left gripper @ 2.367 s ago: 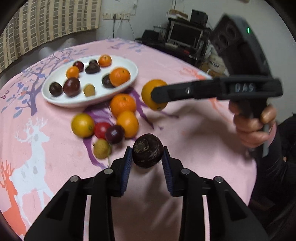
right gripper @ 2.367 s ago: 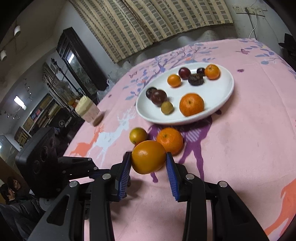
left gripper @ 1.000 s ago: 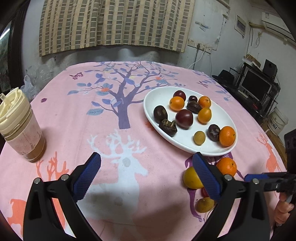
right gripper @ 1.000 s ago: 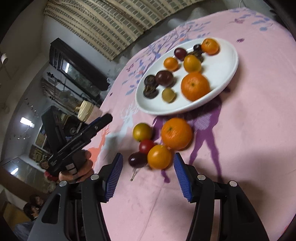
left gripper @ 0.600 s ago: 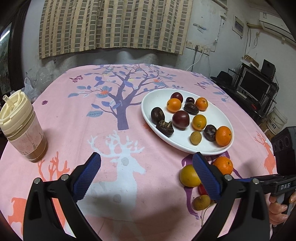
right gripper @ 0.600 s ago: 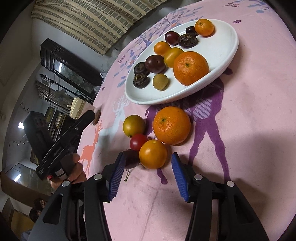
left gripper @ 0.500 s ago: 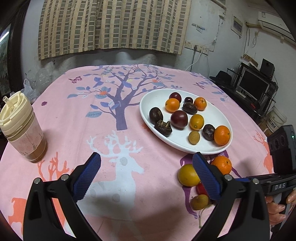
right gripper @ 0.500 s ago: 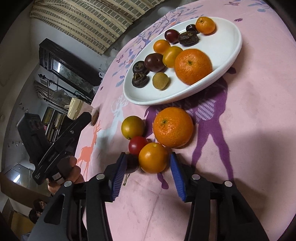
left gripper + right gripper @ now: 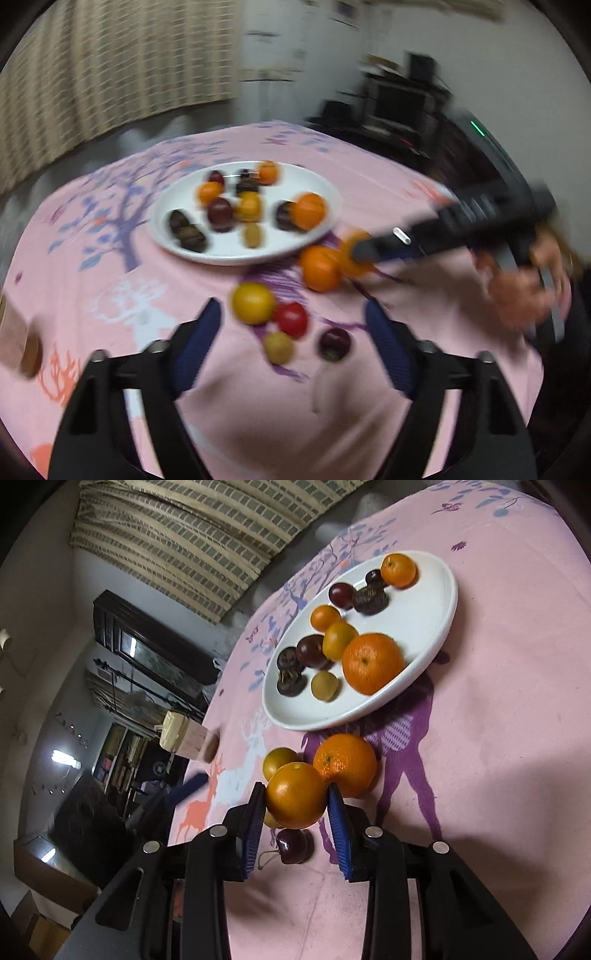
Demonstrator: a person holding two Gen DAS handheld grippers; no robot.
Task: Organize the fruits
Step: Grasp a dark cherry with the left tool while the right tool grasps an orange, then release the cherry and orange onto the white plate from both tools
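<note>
Item: smooth orange [image 9: 296, 795], clamped across its middle between the blue pads [image 9: 338, 821] of our right gripper [image 9: 295, 812], apparently just clear of the cloth and touching the dimpled orange [image 9: 345, 764] ahead of the tips. We judge the side-on grip suits a lift to the white plate [image 9: 439, 627] further ahead. The fruit is round, with no long axis; its stem dimple faces up.

Item: left gripper [image 9: 291, 347], jaws wide apart, holding nothing, blurred. Between its tips lie a yellow fruit [image 9: 253, 302], red fruit [image 9: 291, 319], kiwi-coloured fruit [image 9: 279, 347] and cherry [image 9: 334, 344], awaiting collection.
</note>
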